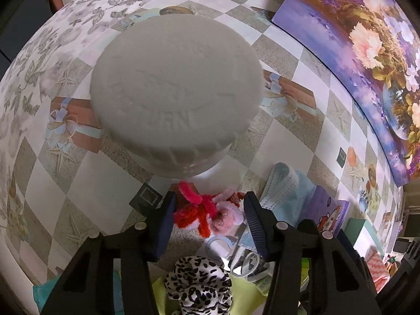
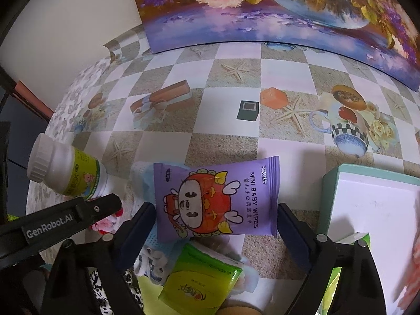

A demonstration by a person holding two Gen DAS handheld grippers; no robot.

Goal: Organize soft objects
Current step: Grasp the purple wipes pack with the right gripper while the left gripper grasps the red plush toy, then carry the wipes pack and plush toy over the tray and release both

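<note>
Right gripper apart, straddling purple wipes pack; left gripper apart over fuzzy ties.
Close squarely across the pack's middle; white bottle stands just ahead of left gripper.

Two close wrist views down onto the tablecloth, both sharing the purple wipes pack and white bottle.

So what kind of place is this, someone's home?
Probably a home table. It wears a printed checkered tablecloth, a floral painting leans at the back, and household bits lie about: a purple pack of baby wipes, a white-capped bottle and a blue face mask.
</note>
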